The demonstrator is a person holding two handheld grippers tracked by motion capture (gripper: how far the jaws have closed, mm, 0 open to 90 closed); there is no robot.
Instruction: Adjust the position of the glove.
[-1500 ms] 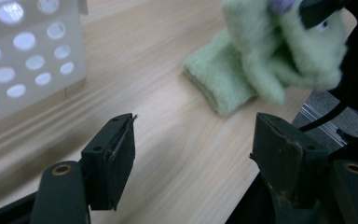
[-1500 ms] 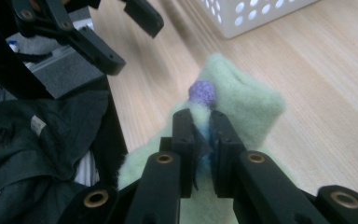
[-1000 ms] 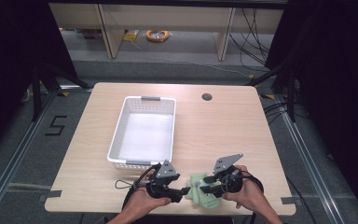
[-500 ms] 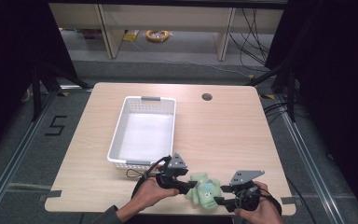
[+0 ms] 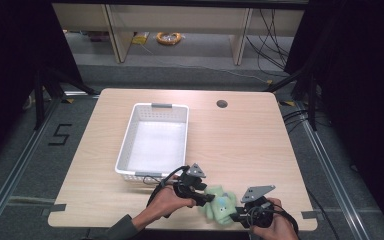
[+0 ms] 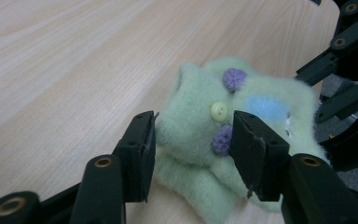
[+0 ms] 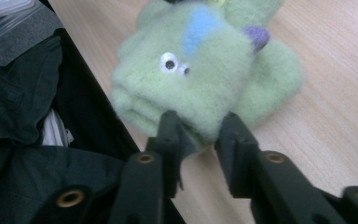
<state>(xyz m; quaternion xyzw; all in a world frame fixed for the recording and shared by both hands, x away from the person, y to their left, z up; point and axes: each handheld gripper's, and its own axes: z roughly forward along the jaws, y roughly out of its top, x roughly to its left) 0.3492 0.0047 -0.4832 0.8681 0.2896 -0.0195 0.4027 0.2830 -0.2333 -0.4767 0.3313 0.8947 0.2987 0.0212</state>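
Grip is the thing to settle first. Your right gripper (image 7: 199, 135) has just been closing and its jaws now pinch a fold of the green plush toy (image 5: 219, 203) at the edge below its googly eyes; that bite looks shallow, so take more fabric before you pull. Your left gripper (image 6: 193, 149) has also been closing, and its jaws stand half apart on either side of the toy's other end, near the yellow button (image 6: 219, 111); the pads seem to brush the fleece rather than clamp it. Close them fully on the thick part, not on a purple bobble.

The toy lies on the table (image 5: 250, 140), just off the near short end of the white basket (image 5: 130, 150), close to the table's front edge. If the basket is where it goes, lift with both hands together so that the soft body does not sag and slip. Clear the basket's near rim, then let go over its middle. Keep each trailing cable away from the rim.
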